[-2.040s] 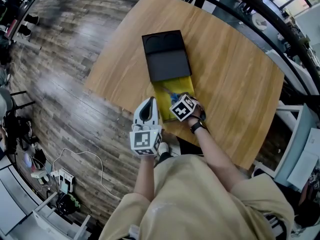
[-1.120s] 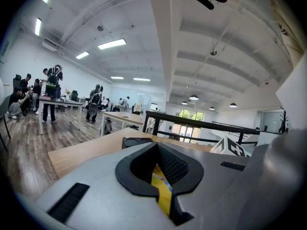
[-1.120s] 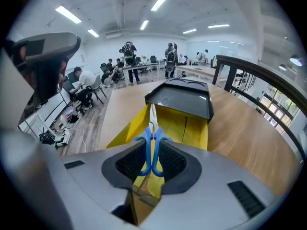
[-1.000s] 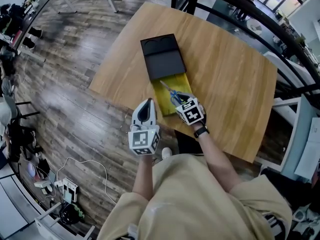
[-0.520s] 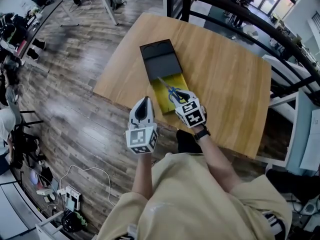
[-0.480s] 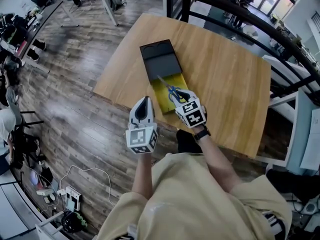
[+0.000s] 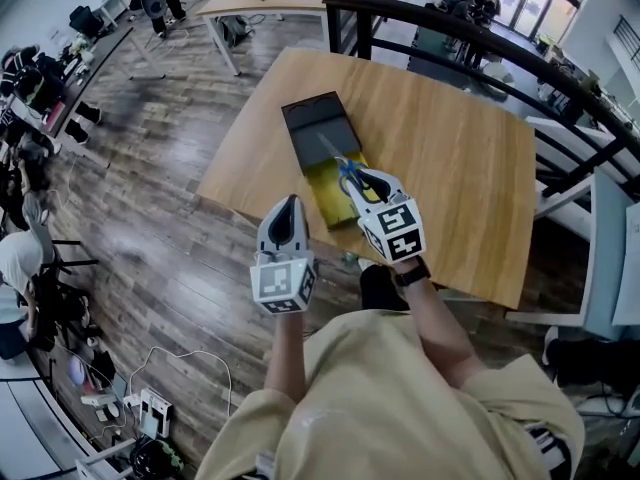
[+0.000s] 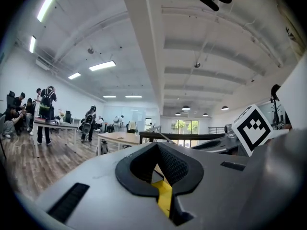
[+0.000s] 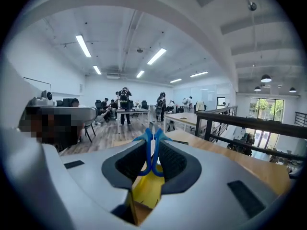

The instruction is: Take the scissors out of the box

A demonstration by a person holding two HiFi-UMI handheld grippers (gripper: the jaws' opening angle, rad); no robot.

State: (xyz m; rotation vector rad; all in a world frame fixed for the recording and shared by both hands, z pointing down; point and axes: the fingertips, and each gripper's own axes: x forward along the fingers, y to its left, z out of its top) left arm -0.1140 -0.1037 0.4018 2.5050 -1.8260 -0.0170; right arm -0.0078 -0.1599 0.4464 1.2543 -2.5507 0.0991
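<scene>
My right gripper [image 7: 360, 178] grips blue-handled scissors [image 7: 338, 158] by finger loops, jaws partway apart around handles, blades pointing away toward black-covered end of box [image 7: 320, 126]. Scissors held in air over box's exposed yellow tray [image 7: 335, 200]. Box lies on wooden table [image 7: 450, 148] near its front edge. My left gripper [image 7: 290, 204] hovers off table edge, near box's near end, jaws closed together, nothing between them
</scene>
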